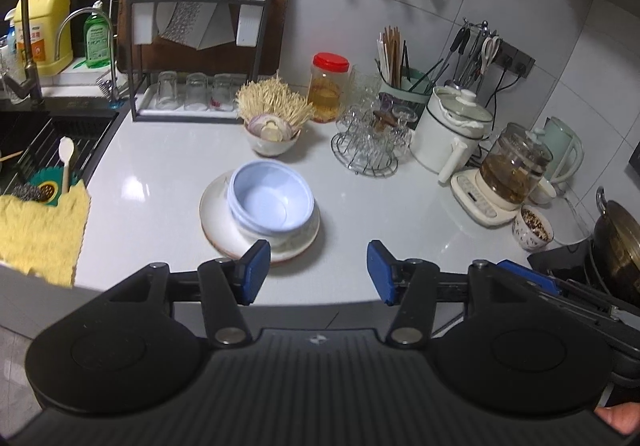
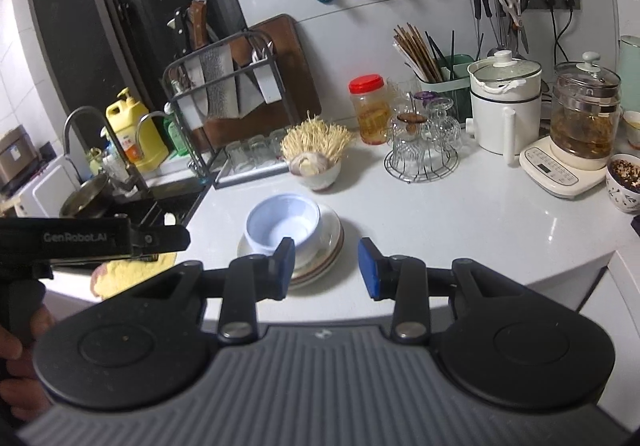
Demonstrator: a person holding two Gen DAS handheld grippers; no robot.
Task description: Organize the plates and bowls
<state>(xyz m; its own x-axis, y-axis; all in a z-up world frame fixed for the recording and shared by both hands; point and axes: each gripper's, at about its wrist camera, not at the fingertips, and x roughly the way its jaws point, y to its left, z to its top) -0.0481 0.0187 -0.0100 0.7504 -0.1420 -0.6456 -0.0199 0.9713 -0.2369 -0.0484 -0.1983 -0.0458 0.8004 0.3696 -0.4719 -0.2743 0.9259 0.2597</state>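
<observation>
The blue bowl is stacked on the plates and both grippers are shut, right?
Not quite. The blue bowl is stacked on the plates, but both grippers, left and right, are open, empty, as each wrist view shows.

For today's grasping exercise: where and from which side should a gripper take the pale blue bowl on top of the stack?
Probably the pale blue bowl by its near rim, from above: one finger inside, one outside. The rim is thin, exposed and stands clear above the plate.
</observation>
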